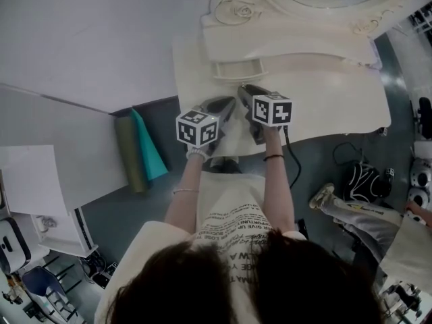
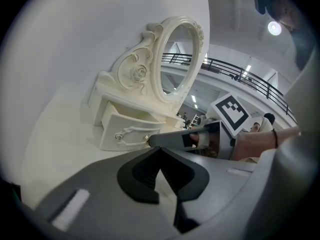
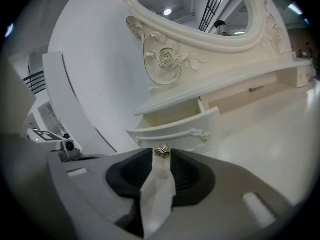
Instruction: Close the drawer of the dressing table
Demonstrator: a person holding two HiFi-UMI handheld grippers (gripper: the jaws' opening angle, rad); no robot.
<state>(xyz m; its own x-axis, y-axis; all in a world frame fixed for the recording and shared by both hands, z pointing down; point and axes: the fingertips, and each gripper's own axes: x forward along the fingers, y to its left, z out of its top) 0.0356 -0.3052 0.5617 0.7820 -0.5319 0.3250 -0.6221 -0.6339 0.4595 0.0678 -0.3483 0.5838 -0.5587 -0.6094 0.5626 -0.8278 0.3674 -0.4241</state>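
The cream dressing table (image 1: 337, 93) carries a small drawer (image 1: 236, 68) that stands pulled out under the mirror frame. In the right gripper view the drawer (image 3: 175, 129) is open toward me. Its metal knob (image 3: 161, 151) sits between the tips of my right gripper (image 3: 161, 157), whose jaws stand slightly apart around it. My left gripper (image 2: 160, 151) is shut on nothing, beside and a little behind the right one. From the left gripper view the right gripper's fingertip (image 2: 165, 140) reaches the drawer front (image 2: 125, 131). Both grippers, left (image 1: 226, 106) and right (image 1: 246, 93), hover over the tabletop.
An oval mirror (image 2: 175, 59) in a carved frame rises behind the drawer. Rolled green and teal mats (image 1: 138, 150) lie on the floor to the left by white boards (image 1: 40, 181). A bag (image 1: 364, 181) and a cable lie on the floor at right.
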